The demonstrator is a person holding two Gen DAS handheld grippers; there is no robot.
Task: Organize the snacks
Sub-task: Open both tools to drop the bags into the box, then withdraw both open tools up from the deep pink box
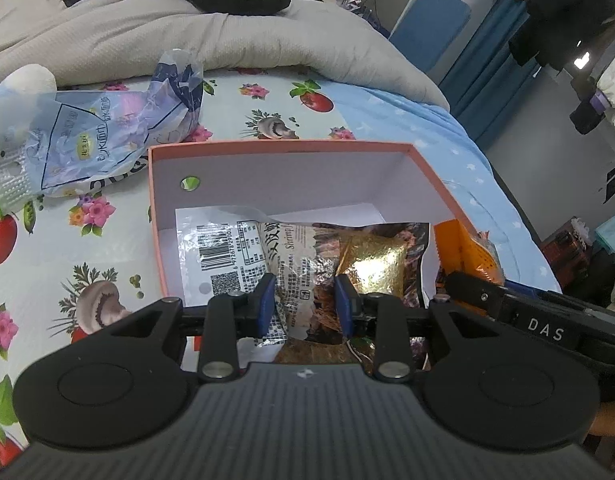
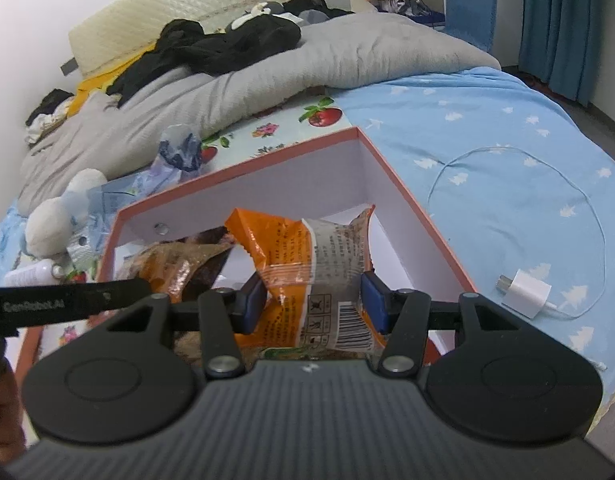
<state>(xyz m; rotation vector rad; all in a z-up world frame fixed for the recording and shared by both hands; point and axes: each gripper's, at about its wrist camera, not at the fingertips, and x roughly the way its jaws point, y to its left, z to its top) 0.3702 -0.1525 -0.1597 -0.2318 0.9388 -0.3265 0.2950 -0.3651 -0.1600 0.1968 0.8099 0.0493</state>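
Since both packets already hang over the box (image 1: 427, 172), drop is straight down: left tongs (image 1: 305, 304) pinch the shrimp packet (image 1: 307, 256), long axis pointing away; right tongs (image 2: 313, 304) pinch the orange packet (image 2: 307, 256) alongside.

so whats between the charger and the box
Bare blue sheet, seen in the right wrist view: the charger lies right of the box, its cable looping farther right.
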